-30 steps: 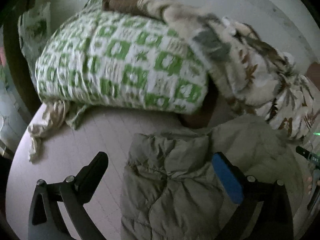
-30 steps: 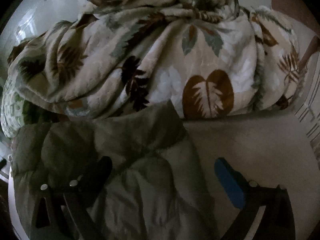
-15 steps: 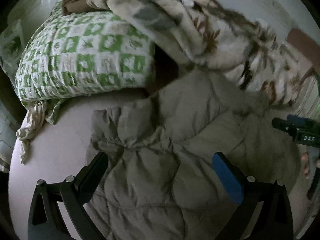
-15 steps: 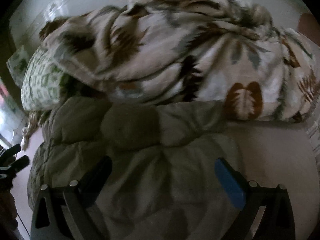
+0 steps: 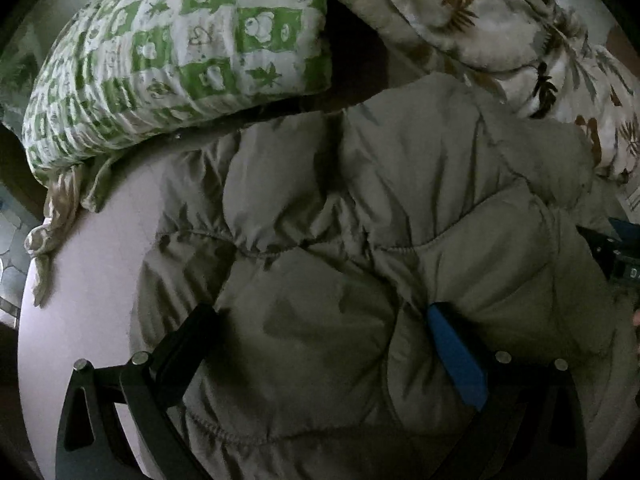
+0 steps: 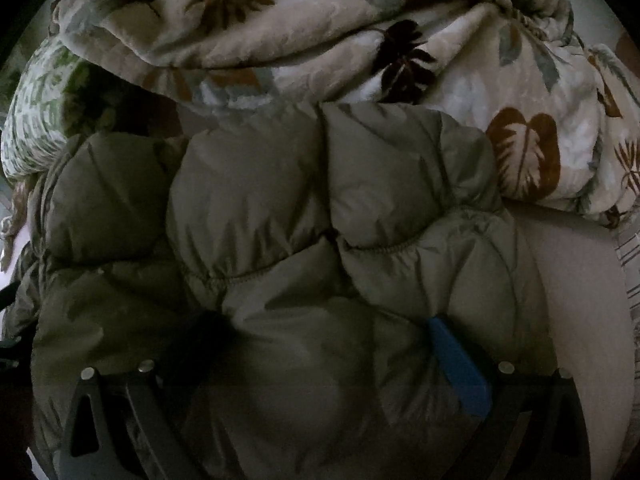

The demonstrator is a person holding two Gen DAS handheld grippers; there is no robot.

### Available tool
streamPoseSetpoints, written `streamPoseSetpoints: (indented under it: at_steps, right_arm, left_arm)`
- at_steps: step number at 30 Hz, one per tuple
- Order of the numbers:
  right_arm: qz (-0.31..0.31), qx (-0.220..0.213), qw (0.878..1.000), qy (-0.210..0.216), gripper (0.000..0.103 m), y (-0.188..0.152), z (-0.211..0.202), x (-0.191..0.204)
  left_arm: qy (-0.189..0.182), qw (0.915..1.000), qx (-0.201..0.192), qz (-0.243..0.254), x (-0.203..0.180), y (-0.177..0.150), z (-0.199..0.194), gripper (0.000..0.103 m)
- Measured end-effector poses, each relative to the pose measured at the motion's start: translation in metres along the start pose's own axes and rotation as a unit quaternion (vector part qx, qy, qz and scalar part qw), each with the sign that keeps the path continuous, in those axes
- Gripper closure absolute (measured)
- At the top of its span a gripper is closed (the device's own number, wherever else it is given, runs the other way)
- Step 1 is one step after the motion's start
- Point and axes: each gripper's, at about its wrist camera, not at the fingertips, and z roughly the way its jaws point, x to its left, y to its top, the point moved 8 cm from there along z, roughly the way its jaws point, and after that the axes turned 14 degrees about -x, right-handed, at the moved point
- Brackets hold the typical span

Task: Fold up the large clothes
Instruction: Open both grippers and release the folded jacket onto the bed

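Bed bears the puffer jacket — bulging between both grippers' wide-spread jaws, ungripped.

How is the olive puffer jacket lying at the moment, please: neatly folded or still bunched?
Bunched. The jacket lies in puffy, creased heaps on the bed, its edges uneven, touching the blanket.

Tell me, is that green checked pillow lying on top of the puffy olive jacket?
No, the green checked pillow lies behind the puffy jacket, at its far edge.
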Motion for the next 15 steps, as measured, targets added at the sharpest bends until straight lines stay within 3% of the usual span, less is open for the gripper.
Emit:
streamPoseSetpoints:
  at_steps: [7, 15]
  right_arm:
    - [-0.013, -0.01, 0.999, 0.031, 0.0, 0.001, -0.05, -0.001]
    - [-0.045, 0.002, 0.996, 0.073, 0.0, -0.03, -0.102, -0.01]
  left_arm:
    - [0.0, 0.9996, -0.015, 0.026, 0.003, -0.002, -0.044, 0.0]
    - [0.012, 0.9984, -0.022, 0.051, 0.023, -0.032, -0.076, 0.0]
